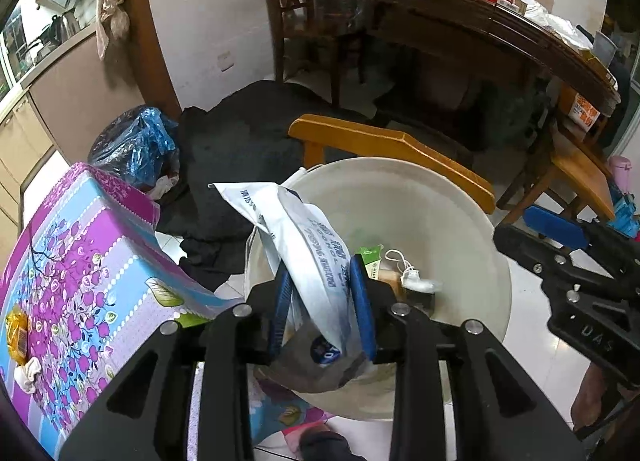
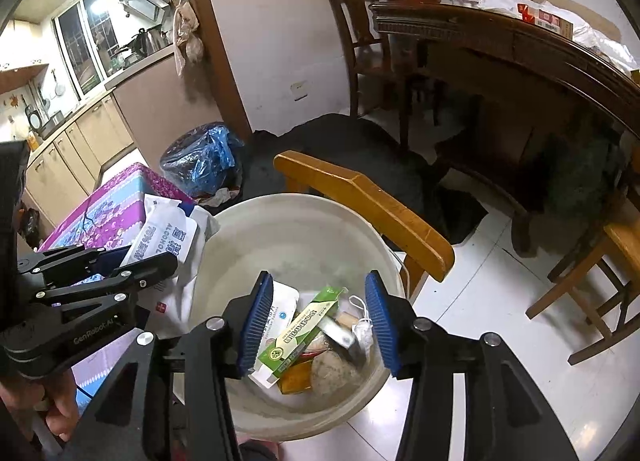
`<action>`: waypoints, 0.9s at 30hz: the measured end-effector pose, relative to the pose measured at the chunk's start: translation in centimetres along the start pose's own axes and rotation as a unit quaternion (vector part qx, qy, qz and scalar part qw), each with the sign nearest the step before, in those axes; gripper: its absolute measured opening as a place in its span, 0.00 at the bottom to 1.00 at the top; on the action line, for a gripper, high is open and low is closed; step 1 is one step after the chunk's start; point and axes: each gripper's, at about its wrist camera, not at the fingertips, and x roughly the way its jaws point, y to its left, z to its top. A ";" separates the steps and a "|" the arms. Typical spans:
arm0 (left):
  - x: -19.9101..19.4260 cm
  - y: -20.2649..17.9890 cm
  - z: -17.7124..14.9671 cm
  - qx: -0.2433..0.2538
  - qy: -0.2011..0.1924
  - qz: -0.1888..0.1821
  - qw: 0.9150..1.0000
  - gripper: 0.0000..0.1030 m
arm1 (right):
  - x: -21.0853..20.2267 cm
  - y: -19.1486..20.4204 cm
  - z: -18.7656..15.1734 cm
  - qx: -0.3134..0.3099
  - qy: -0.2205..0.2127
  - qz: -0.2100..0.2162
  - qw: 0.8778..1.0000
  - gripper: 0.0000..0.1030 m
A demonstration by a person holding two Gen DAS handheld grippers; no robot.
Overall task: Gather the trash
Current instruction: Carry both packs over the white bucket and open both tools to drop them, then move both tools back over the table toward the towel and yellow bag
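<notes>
A white alcohol-wipes packet (image 1: pixel 308 257) hangs tilted over the near rim of a white bucket (image 1: pixel 460 221), with my left gripper (image 1: pixel 322 305) shut on its lower half. From the right wrist view the same packet (image 2: pixel 168 233) pokes out of the left gripper (image 2: pixel 152 255) at the bucket's (image 2: pixel 300 229) left edge. My right gripper (image 2: pixel 320 325) is open above the bucket's mouth, nothing between its pads. Below it lie a green box (image 2: pixel 304 329), a white pack (image 2: pixel 282 301), a face mask (image 2: pixel 362 327) and an orange wrapper (image 2: pixel 296 379).
A purple floral-covered table (image 1: pixel 80 261) at the left bears an orange wrapper (image 1: pixel 18 335) and a crumpled tissue (image 1: pixel 28 375). A yellow wooden chair back (image 1: pixel 392 149) stands just behind the bucket. A blue bin bag (image 1: pixel 136 145) and a dark dining table (image 1: pixel 480 33) sit farther off.
</notes>
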 end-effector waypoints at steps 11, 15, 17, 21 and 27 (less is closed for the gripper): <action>-0.4 0.2 0.3 -0.004 -0.012 -0.002 1.000 0.53 | -0.4 0.2 0.0 -0.003 -0.004 0.004 1.000 0.48; -0.3 0.4 0.3 -0.007 -0.012 -0.001 1.000 0.53 | -0.6 0.1 0.1 -0.003 -0.006 0.005 1.000 0.47; -0.4 0.4 0.2 -0.008 -0.012 0.000 1.000 0.53 | -0.6 0.1 0.0 -0.003 -0.006 0.005 1.000 0.48; -0.5 0.3 0.2 -0.009 -0.012 0.000 1.000 0.53 | -0.6 0.1 0.0 -0.002 -0.004 0.004 1.000 0.48; -0.5 0.4 0.2 -0.008 -0.013 0.001 1.000 0.53 | -0.6 0.1 -0.1 -0.002 -0.004 0.004 1.000 0.48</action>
